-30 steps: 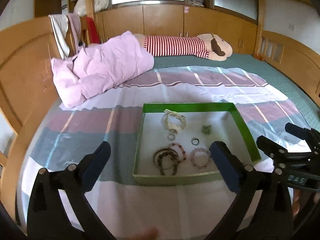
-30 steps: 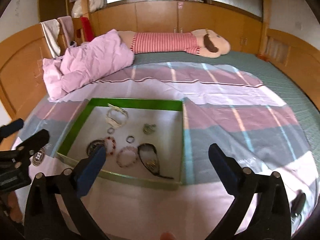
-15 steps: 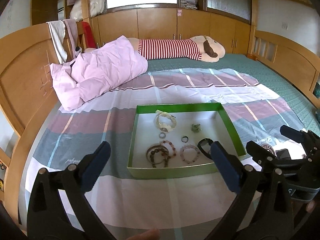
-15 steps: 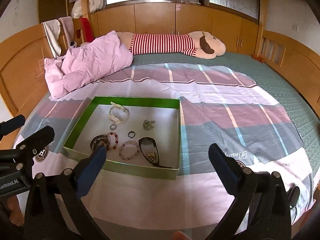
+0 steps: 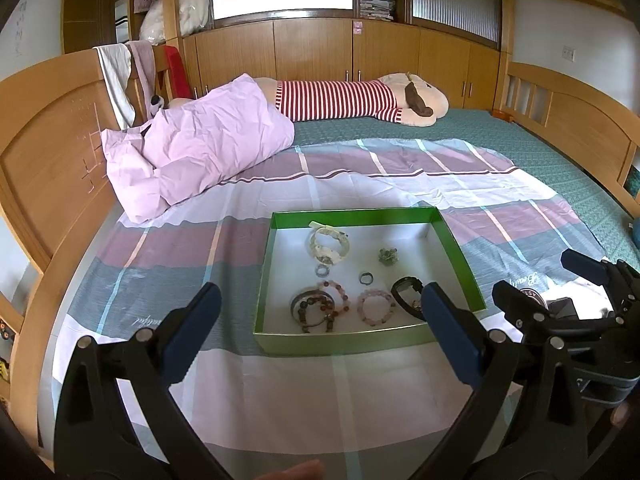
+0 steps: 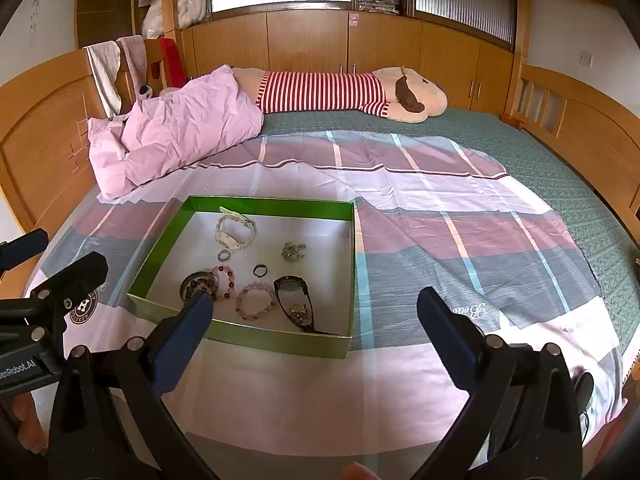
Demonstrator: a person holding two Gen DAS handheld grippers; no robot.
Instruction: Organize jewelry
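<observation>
A green-rimmed box (image 5: 456,248) (image 6: 160,252) lies on the bed and holds jewelry: a white watch (image 5: 329,243) (image 6: 234,232), several bead bracelets (image 5: 374,307) (image 6: 255,300), small rings (image 5: 365,278) (image 6: 260,269), a metal charm (image 5: 387,256) (image 6: 293,251) and a black watch (image 5: 406,294) (image 6: 295,304). My left gripper (image 5: 320,316) is open and empty, held above the bed in front of the box. My right gripper (image 6: 316,320) is open and empty, in front of the box's right corner.
A pink pillow (image 5: 196,144) and a striped plush toy (image 5: 352,98) lie at the far end of the bed. Wooden bed frames stand on the left (image 5: 44,152) and on the right (image 5: 576,128). The checked sheet (image 6: 460,240) spreads right of the box.
Both grippers have pulled back and up from the box, which now looks smaller and farther away. Both stayed open and empty.
</observation>
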